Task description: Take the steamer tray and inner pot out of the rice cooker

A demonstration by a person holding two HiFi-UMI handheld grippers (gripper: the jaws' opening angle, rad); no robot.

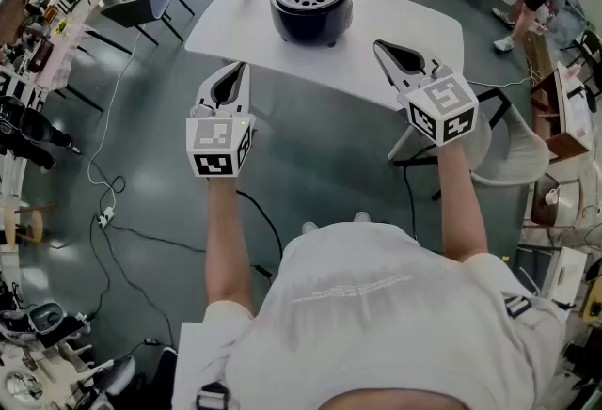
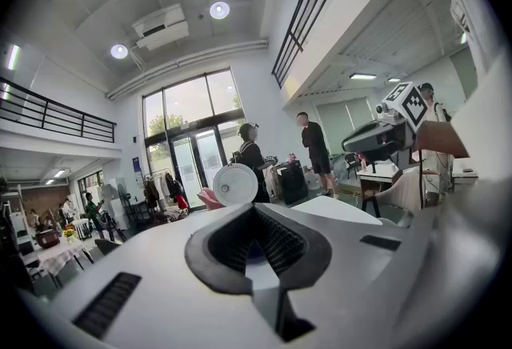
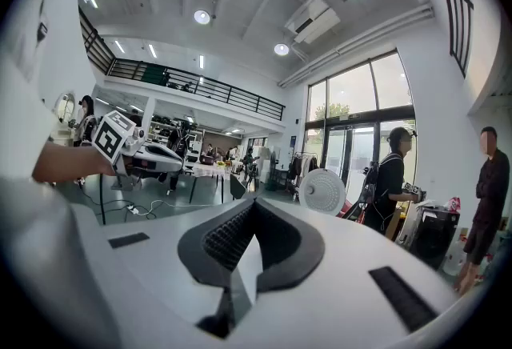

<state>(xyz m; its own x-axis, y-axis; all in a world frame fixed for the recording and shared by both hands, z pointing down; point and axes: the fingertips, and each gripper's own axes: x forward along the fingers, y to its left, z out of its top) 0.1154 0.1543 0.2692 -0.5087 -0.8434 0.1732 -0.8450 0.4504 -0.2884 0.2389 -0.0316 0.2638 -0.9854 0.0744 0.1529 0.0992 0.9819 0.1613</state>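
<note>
Dark rice cooker (image 1: 311, 8) on white table (image 1: 245, 32)

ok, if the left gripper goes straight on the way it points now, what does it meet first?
Probably the rice cooker: in the left gripper view its open lid sits just above the tips of the shut left gripper. The way to the table looks free. Height is unclear, so the table's near edge could come first.
</note>
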